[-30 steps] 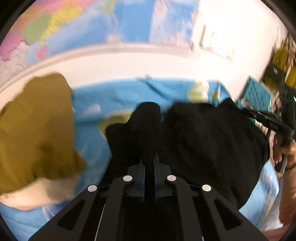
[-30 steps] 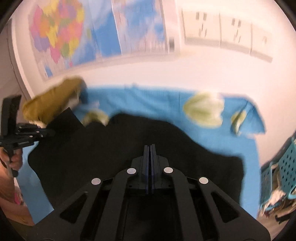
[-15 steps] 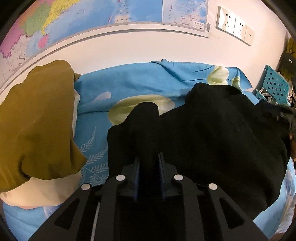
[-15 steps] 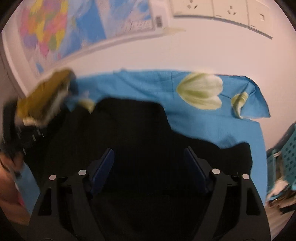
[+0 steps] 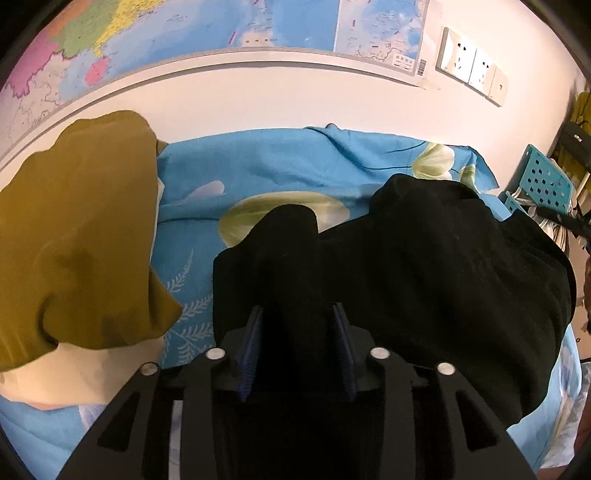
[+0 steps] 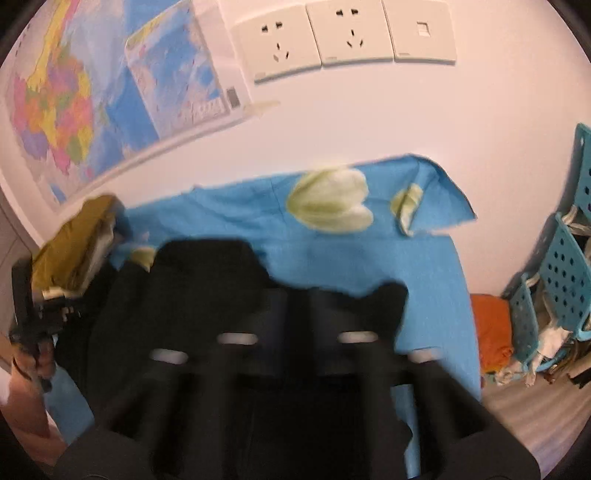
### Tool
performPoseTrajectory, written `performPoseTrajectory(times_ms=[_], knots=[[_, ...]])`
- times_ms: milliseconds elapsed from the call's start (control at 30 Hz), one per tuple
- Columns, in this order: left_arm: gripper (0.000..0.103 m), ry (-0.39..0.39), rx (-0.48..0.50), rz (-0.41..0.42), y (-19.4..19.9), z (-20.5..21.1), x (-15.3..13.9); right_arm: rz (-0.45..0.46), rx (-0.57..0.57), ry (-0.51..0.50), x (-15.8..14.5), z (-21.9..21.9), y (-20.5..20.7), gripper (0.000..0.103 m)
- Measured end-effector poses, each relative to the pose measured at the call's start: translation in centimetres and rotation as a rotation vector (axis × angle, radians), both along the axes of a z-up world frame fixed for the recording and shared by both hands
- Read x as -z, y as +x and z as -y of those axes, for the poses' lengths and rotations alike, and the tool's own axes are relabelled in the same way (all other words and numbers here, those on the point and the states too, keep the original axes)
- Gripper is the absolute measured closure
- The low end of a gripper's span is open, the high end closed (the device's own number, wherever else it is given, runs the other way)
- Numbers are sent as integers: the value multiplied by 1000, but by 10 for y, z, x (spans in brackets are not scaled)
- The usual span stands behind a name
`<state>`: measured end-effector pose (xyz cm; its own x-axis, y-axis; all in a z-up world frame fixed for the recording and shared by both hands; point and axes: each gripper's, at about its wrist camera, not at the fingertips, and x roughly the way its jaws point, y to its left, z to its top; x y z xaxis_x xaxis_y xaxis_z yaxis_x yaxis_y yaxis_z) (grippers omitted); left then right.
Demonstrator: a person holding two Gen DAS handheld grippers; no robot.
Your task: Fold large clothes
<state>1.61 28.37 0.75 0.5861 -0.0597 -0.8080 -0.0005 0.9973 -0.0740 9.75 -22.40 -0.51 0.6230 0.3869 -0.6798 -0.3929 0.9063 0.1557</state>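
Note:
A large black garment point(image 5: 424, 258) lies bunched on the blue flowered sheet point(image 5: 266, 166). My left gripper point(image 5: 297, 328) is open, and a fold of the black cloth lies loose between its blue pads point(image 5: 253, 347). In the right wrist view the black garment point(image 6: 207, 280) covers the sheet's point(image 6: 369, 258) near left part. My right gripper point(image 6: 295, 314) is blurred and stands a little open just above the garment's edge; nothing is pinched in it. The left gripper's handle point(image 6: 26, 317) and the hand show at the far left.
A mustard-yellow cloth point(image 5: 74, 229) lies on a cream pillow point(image 5: 81, 373) at the left. The wall with maps point(image 5: 184, 44) and sockets point(image 6: 343, 33) runs along the far side. Teal perforated chairs point(image 6: 561, 266) and an orange item point(image 6: 491, 332) stand at the right.
Both grippers were shut on the black garment a second ago and have opened. The garment has dropped onto the sheet. The right gripper has tilted up and moved right.

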Motion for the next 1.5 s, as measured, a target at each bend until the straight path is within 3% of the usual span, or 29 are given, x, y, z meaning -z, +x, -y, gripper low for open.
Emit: performPoseTrajectory(times_ms=[67,133,200,233,267,333,500,600,667,733,767,800,867,1000,1033,1067,1167,1200,1233,1267,1333,1367,1400,1500], knots=[[51,-22,6,0,-2,-2,-1,-8,18,-65,8,3,-11,22],[49,-29,9,0,-5,-3,-2,-49,11,-82,21,8,-17,13],[48,-19,17,1,-6,-1,-1,-81,-11,-106,33,8,-22,14],[48,-16,18,2,-7,0,-1,-73,-29,-132,39,5,-25,28],[48,-9,21,3,-7,1,0,-75,-50,-130,42,4,-26,61],[49,15,27,10,-8,4,1,-59,-39,-124,37,7,-25,86],[53,7,24,9,-7,2,6,105,53,-41,-12,25,-19,91],[53,-12,2,1,-3,1,11,22,61,-73,16,14,9,91],[52,-22,-14,0,-2,-1,12,-68,61,-115,48,7,24,87],[49,-19,-17,11,-9,-2,8,-97,74,-69,56,15,23,79],[44,-12,-18,18,-13,-2,6,-96,90,-41,54,21,20,65],[36,-3,-25,27,-19,-3,2,-97,97,-9,50,29,16,58],[30,-26,-20,56,-32,-8,-5,-100,122,76,43,51,7,28],[26,-78,-4,100,-66,-15,-12,-98,82,188,34,86,-20,22],[25,-76,2,109,-77,-15,-13,-99,72,215,36,93,-33,15],[22,-75,13,113,-83,-14,-12,-100,63,225,38,97,-40,11],[18,-72,83,117,-103,-5,-8,-123,14,211,52,92,-61,11],[17,-64,106,111,-106,0,-5,-116,3,182,56,84,-65,13],[17,-57,119,104,-106,3,-3,-115,-10,165,61,79,-67,26],[18,-40,134,90,-105,9,2,-116,-24,168,63,76,-67,49],[32,-30,141,73,-99,15,12,-92,-34,192,58,69,-66,73],[48,-48,142,71,-97,15,14,-70,-21,177,52,66,-65,89],[61,-85,133,69,-93,13,14,-25,7,155,37,65,-64,91],[73,-80,102,110,-89,9,4,72,51,167,0,71,-62,100]])
